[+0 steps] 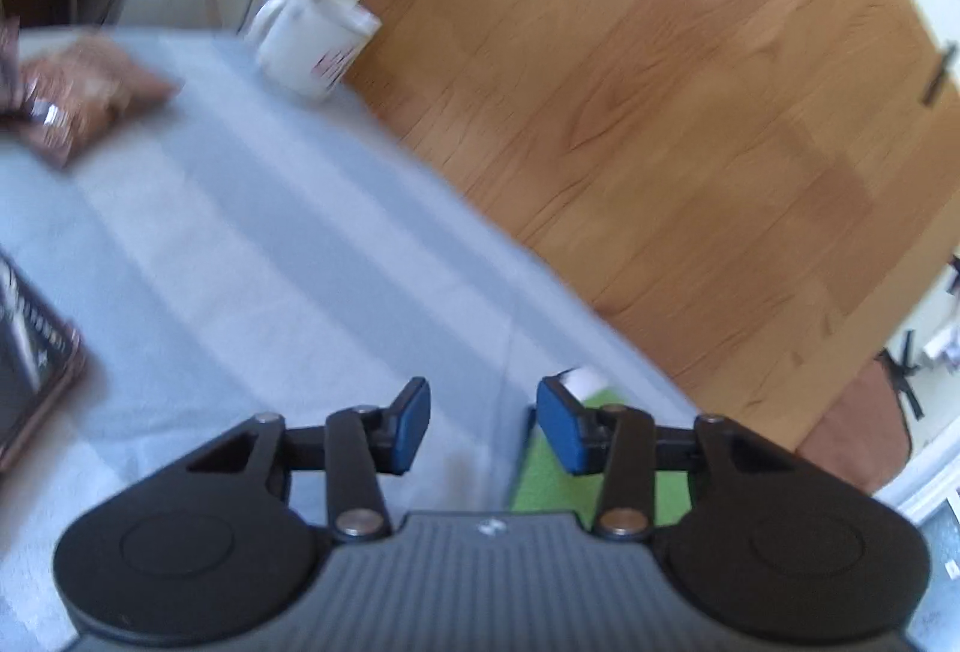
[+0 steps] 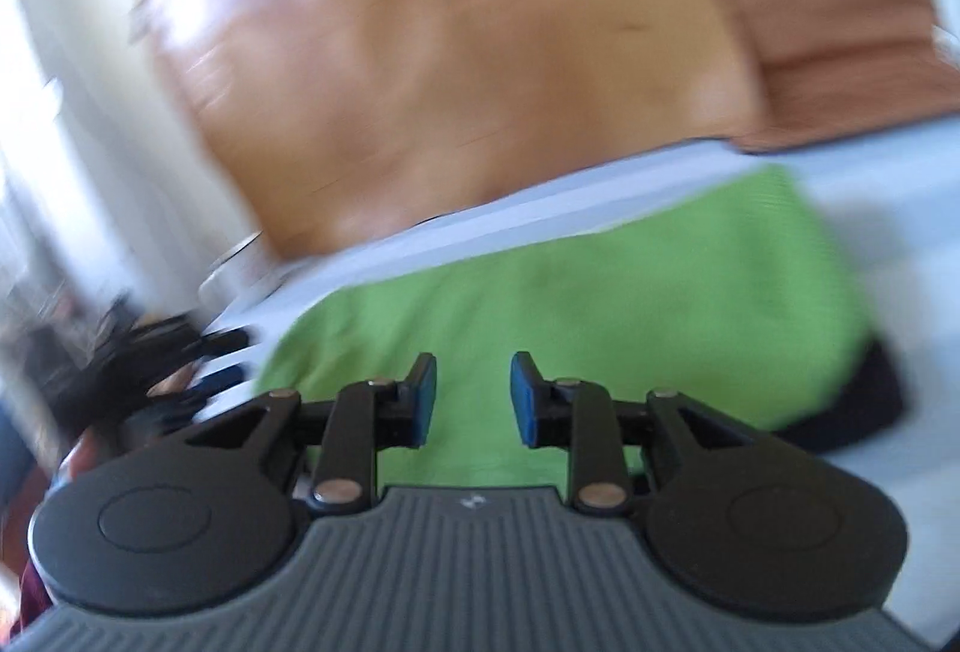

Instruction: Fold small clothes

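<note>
Left tongs [image 1: 483,427] part open, nothing held, over bare bench [image 1: 270,244]; mug [image 1: 312,42] far back. Green cloth [image 2: 600,304] flat on the bench near its edge. Right tongs [image 2: 473,400] part open, empty, above cloth.

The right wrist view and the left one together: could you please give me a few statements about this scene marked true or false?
1. The garment is green. True.
2. The right gripper is clamped on the garment. False: it is open, with nothing pinched.
3. A white mug stands near the table edge. True.
4. The left gripper holds the mug. False: it is open and empty, far from the mug.
5. The tablecloth is red. False: it is pale blue-grey.
</note>
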